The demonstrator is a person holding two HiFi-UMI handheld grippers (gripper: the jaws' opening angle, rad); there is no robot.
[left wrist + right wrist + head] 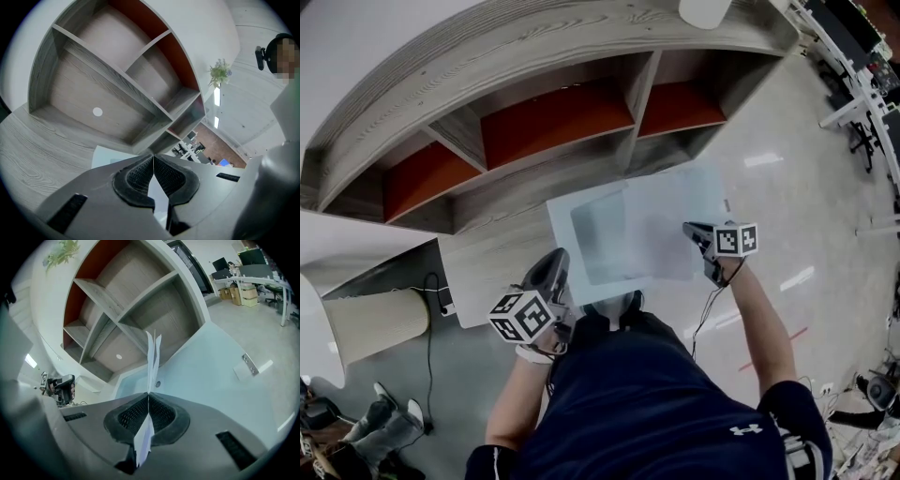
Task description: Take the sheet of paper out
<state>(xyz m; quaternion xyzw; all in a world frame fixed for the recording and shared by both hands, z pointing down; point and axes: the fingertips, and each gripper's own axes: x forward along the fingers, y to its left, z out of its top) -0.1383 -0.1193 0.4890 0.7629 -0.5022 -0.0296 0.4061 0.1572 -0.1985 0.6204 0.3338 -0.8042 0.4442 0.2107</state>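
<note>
Head view only: both claws at once, with a grey wood-grain shelf unit [553, 56] with red back panels beyond them.
Left claw [560, 262]: jaws closed, pinching the near left edge of the pale blue translucent plastic folder [565, 214].
Left gripper view: ribbed pads [140, 176] meet at the tips; a folder corner shows just left of them.
Folder: spread between the two claws.
White sheet of paper [153, 350]: edge-on, rising straight ahead of the right claw.
Right claw [148, 394]: jaws clamped on that paper, a grip the head view leaves unclear.
</note>
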